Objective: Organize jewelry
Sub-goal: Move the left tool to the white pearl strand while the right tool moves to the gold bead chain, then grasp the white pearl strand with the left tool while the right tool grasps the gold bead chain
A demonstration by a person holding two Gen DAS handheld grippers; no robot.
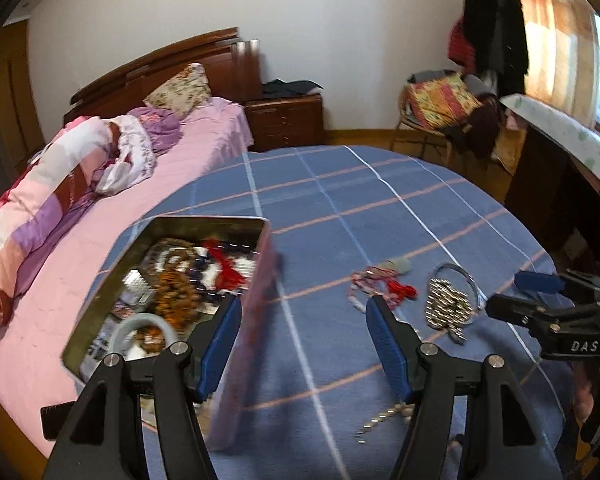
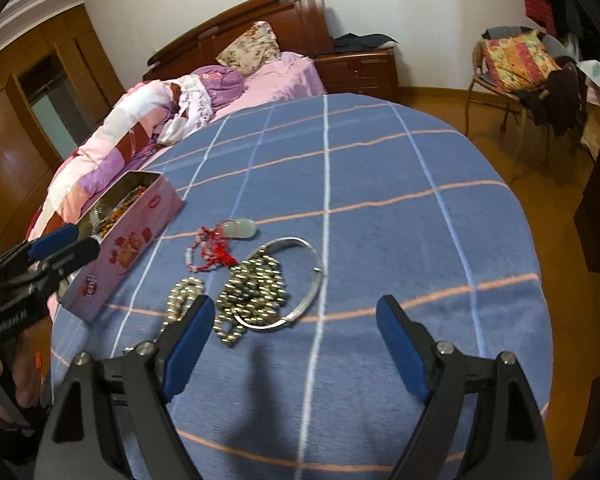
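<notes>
Hovering wide-open, empty: left gripper (image 1: 302,334) beside pink tin (image 2: 134,240); right gripper (image 2: 296,346) near bead chain (image 2: 256,288), bangle (image 2: 300,280).

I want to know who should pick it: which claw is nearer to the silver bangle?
Right. The right claw hangs open just short of the silver bangle. The left claw, also open, is farther away, between the bangle and the pink tin.
</notes>
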